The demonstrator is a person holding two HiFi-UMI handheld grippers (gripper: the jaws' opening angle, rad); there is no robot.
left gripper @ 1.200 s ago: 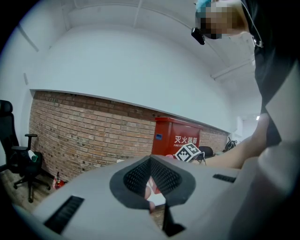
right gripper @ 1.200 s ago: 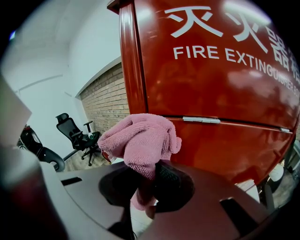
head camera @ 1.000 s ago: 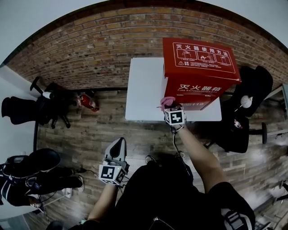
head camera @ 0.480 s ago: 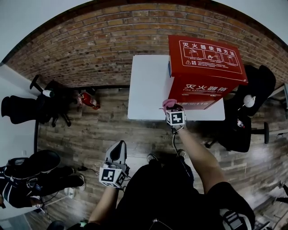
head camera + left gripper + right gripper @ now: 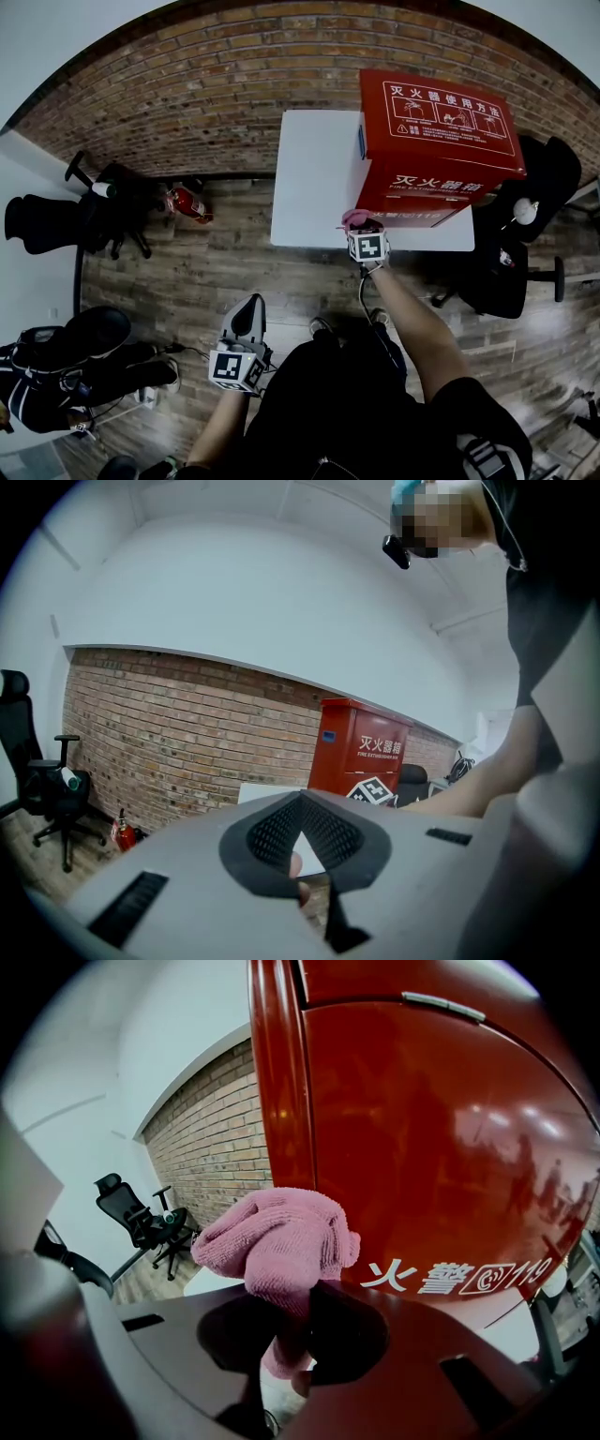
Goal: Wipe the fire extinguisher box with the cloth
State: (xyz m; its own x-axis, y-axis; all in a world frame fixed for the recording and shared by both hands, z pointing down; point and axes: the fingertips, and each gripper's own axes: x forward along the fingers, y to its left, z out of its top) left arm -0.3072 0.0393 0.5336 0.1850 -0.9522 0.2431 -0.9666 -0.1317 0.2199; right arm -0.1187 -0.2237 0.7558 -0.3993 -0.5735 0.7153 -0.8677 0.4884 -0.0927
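The red fire extinguisher box (image 5: 439,141) stands on a white table (image 5: 314,183) by the brick wall. It fills the right gripper view as a glossy red front (image 5: 441,1147) with white print. My right gripper (image 5: 361,228) is shut on a pink cloth (image 5: 281,1241), which bunches above the jaws close against the lower left of the box front. The cloth (image 5: 353,218) shows as a small pink lump at the table's near edge. My left gripper (image 5: 246,323) hangs low over the floor, away from the table, jaws together with nothing between them. In its view the box (image 5: 359,752) stands far off.
A black office chair (image 5: 511,253) stands right of the table, another chair (image 5: 66,225) far left. A small red extinguisher (image 5: 185,202) lies on the wooden floor by the wall. Dark bags (image 5: 66,361) sit lower left. The person's legs and shoes are below the table edge.
The head view has drifted, so the box and table sit slightly further right and nearer. The right gripper with the cloth stays at the box's lower front. The left gripper has barely moved.
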